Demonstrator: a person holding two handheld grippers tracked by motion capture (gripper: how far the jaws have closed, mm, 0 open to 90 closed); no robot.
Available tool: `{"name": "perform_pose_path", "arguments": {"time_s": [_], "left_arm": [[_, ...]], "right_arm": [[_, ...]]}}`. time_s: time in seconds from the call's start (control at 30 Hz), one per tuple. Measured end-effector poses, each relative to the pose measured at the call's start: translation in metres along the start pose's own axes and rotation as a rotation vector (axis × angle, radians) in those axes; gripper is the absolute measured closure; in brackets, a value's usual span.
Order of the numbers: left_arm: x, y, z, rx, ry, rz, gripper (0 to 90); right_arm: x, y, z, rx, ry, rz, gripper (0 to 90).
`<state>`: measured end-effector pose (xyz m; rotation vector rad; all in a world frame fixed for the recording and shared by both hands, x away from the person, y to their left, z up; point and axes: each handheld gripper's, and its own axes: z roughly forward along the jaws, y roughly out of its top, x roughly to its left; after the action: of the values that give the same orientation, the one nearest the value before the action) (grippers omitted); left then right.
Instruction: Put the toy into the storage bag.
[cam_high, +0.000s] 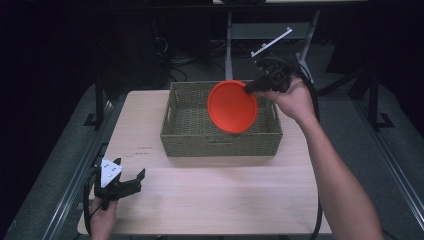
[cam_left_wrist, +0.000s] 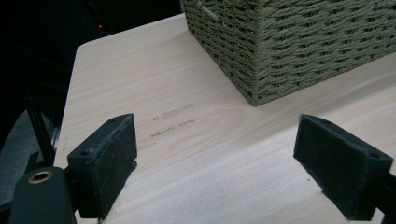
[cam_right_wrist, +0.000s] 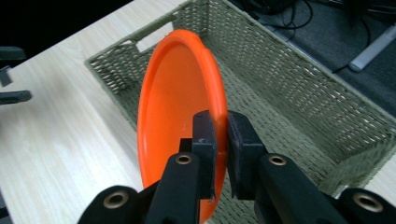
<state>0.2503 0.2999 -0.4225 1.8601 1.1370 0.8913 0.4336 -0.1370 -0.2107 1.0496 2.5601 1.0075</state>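
Note:
An orange plate (cam_high: 232, 106) hangs tilted on edge over the woven green basket (cam_high: 175, 135), with my right gripper (cam_high: 248, 88) shut on its far right rim. In the right gripper view the two black jaws pinch the plate's rim (cam_right_wrist: 219, 116) above the basket (cam_right_wrist: 299, 93), and the right gripper (cam_right_wrist: 221, 135) sits at the plate's near edge. My left gripper (cam_high: 138, 179) rests at the table's near left corner, open, with nothing between its pads. The left gripper view looks across bare wood toward the basket's corner (cam_left_wrist: 280, 46), with the left gripper (cam_left_wrist: 217, 154) wide open.
The light wooden table (cam_high: 200, 200) has faint printed marks (cam_left_wrist: 173, 121) left of the basket. Metal stands and cables (cam_high: 260, 35) lie on the dark floor behind the table. A rail (cam_high: 70, 185) runs along the left table edge.

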Motion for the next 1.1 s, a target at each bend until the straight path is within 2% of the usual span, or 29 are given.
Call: {"name": "perform_pose_path", "arguments": {"time_s": [0.17, 0.5, 0.83, 1.1], "left_arm": [[0.0, 0.001, 0.0, 0.003, -0.003, 0.001, 12.9], [0.001, -0.001, -0.001, -0.006, 0.001, -0.009, 12.8], [-0.001, 0.0, -0.001, -0.008, -0.005, -0.005, 12.9], [-0.001, -0.001, -0.001, -0.009, -0.006, -0.009, 12.8]], "right_arm": [[-0.007, 0.002, 0.002, -0.026, -0.018, 0.02, 82.5], [-0.021, 0.003, 0.015, -0.019, -0.053, 0.061, 82.6], [-0.023, 0.004, 0.018, -0.023, -0.078, 0.071, 82.5], [-0.026, 0.003, 0.03, -0.018, -0.085, 0.089, 82.5]]}}
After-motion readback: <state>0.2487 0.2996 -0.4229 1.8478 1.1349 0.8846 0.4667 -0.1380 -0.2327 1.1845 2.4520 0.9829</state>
